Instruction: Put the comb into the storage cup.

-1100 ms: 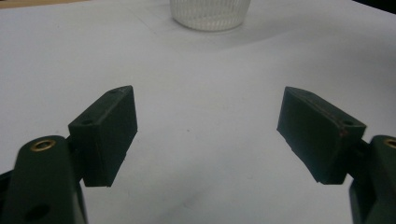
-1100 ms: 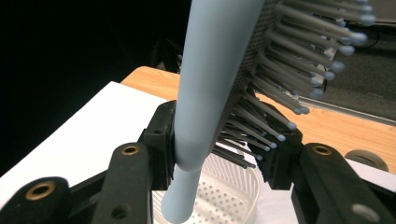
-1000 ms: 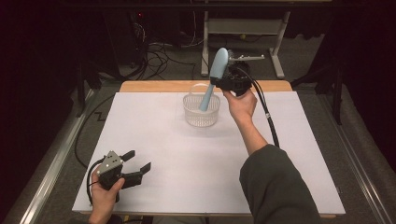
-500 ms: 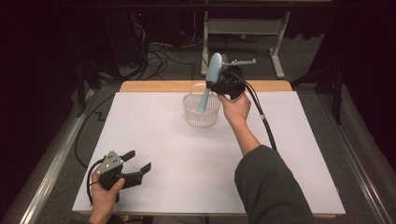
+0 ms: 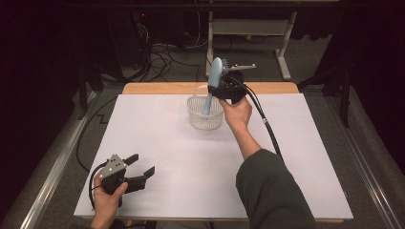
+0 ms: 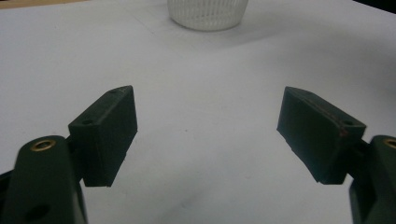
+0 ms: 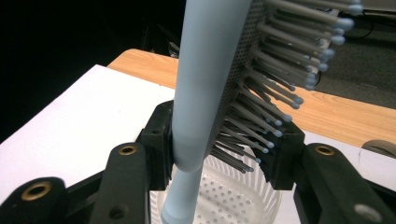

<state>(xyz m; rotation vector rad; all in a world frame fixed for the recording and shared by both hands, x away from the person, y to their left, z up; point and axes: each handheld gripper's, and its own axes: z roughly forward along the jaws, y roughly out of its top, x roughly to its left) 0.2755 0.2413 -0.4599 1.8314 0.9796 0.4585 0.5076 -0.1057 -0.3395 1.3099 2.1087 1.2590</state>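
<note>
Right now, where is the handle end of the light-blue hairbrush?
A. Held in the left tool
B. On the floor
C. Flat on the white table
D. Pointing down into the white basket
D: the right tool clamps the hairbrush upright, handle tip inside the basket.

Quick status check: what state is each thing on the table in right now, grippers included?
Hairbrush: held upright, handle end down inside the basket, bristle head up.
Basket: upright on the table, near the far edge.
Right gripper: shut on the hairbrush, fingers clamped at the base of the bristle head.
Left gripper: open, holding nothing, low over the white table at its near left corner.
</note>
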